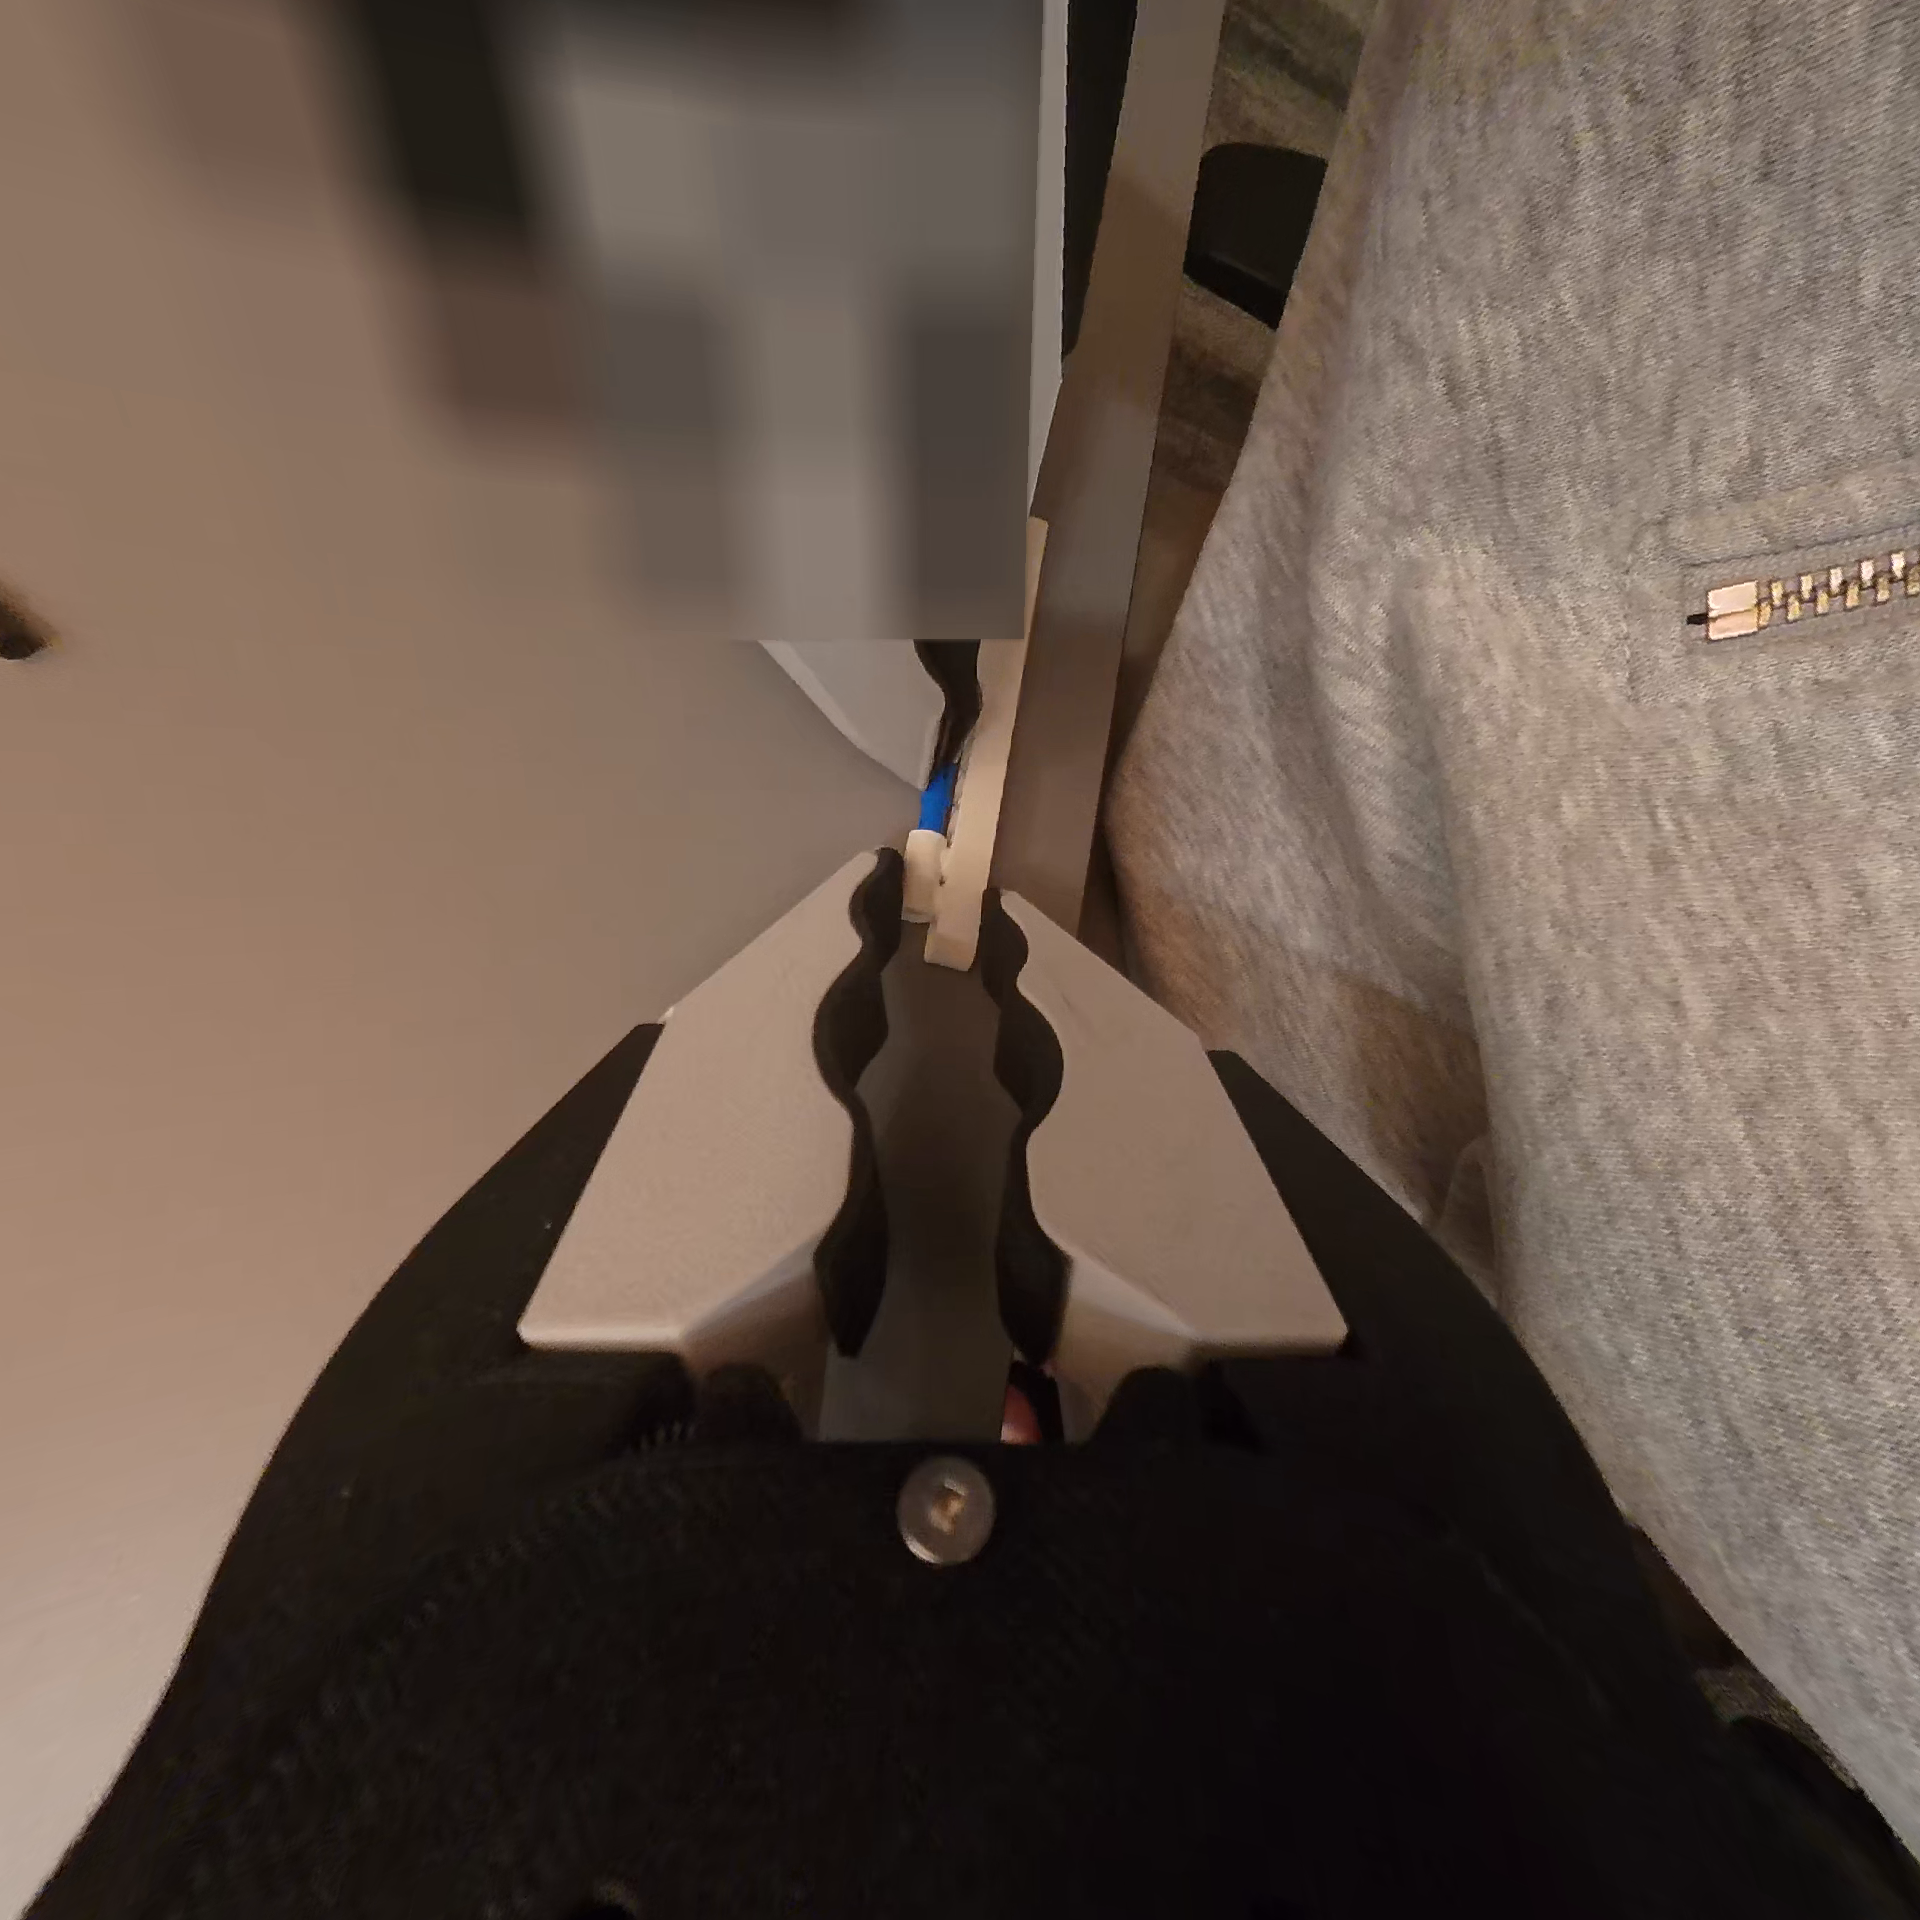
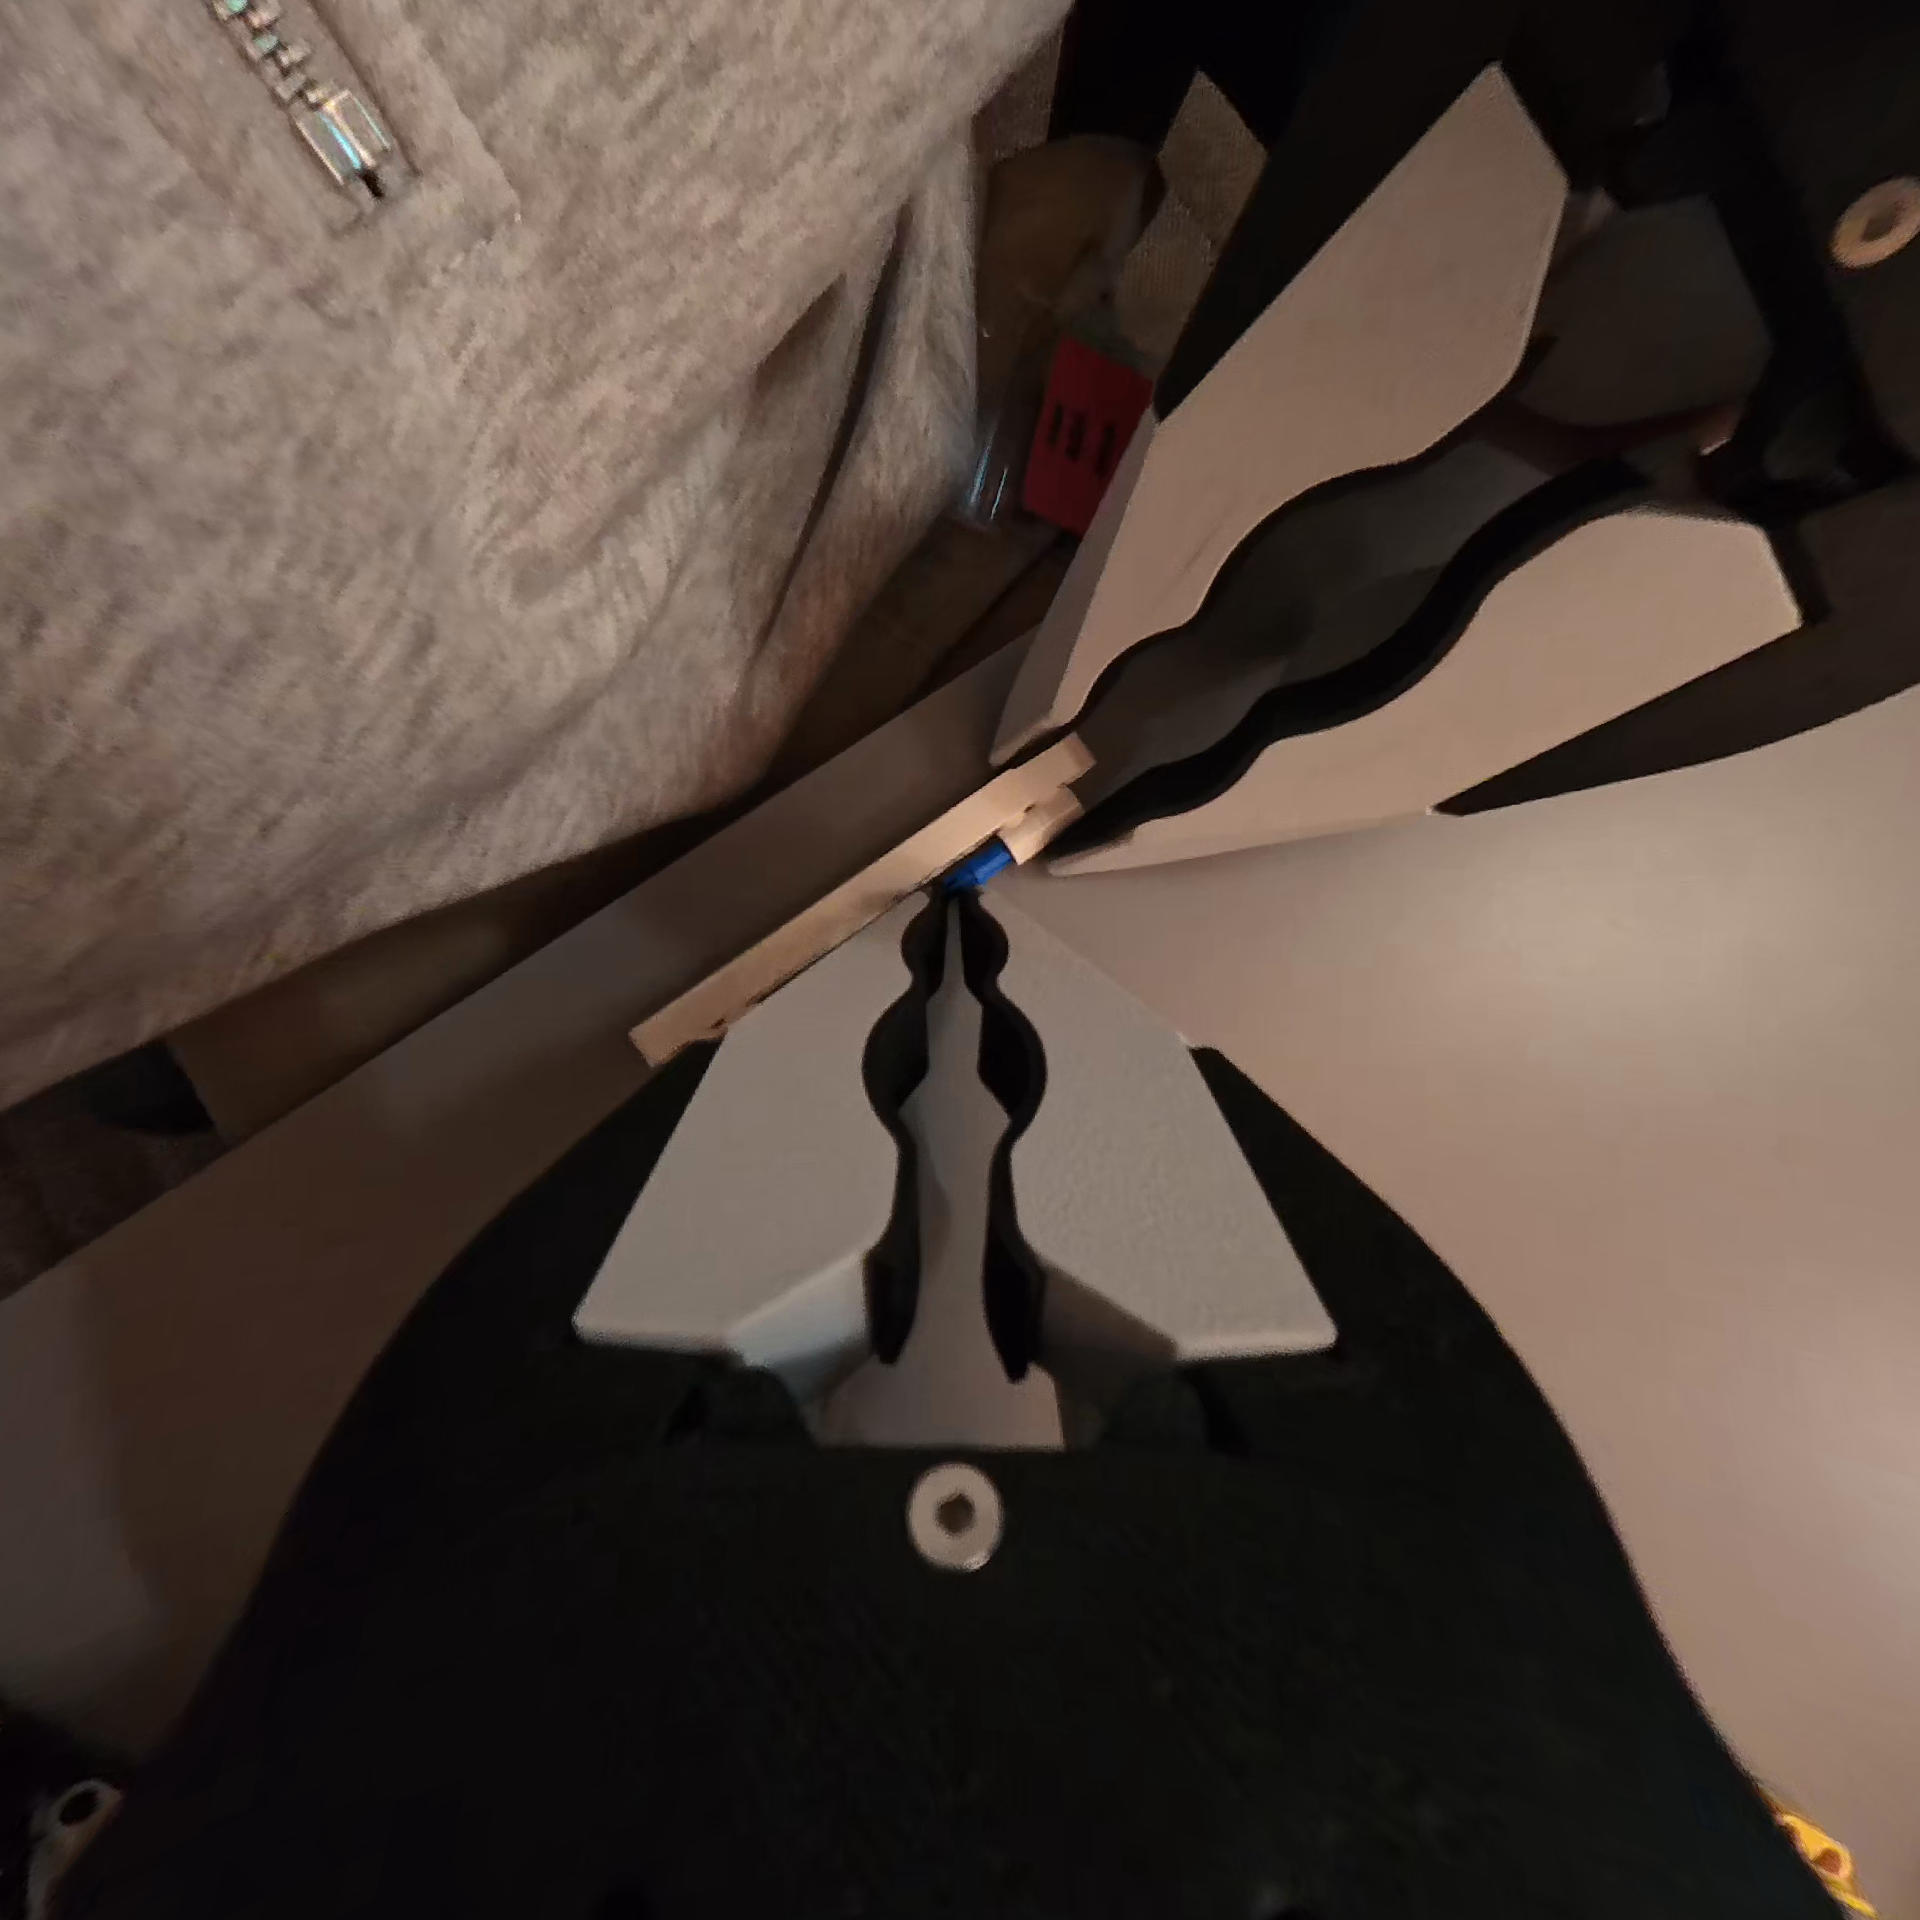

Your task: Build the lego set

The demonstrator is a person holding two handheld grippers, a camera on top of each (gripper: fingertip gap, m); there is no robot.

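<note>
A long cream lego plate (image 2: 831, 935) is held in the air over the table edge, seen edge-on. My left gripper (image 1: 940, 896) is shut on one end of the plate (image 1: 961, 883). It also shows in the right wrist view (image 2: 1070, 816), coming in from the upper right. A small blue piece (image 2: 979, 865) sits against the plate's face next to a small cream brick (image 1: 923, 862). My right gripper (image 2: 954, 916) is shut on the blue piece. In the left wrist view the blue piece (image 1: 935, 800) shows beyond my fingers, with the right gripper's black tips (image 1: 951, 701) behind it.
A pale grey table (image 2: 1558, 1039) lies under both grippers, its edge (image 1: 1091, 623) close by. A person's grey knit garment with a zip pocket (image 1: 1558, 727) sits right beside the grippers. A red item (image 2: 1081, 436) lies below the table. A yellow thing (image 2: 1813, 1865) is at the lower right. Left and right tips are no more than a few centimetres apart.
</note>
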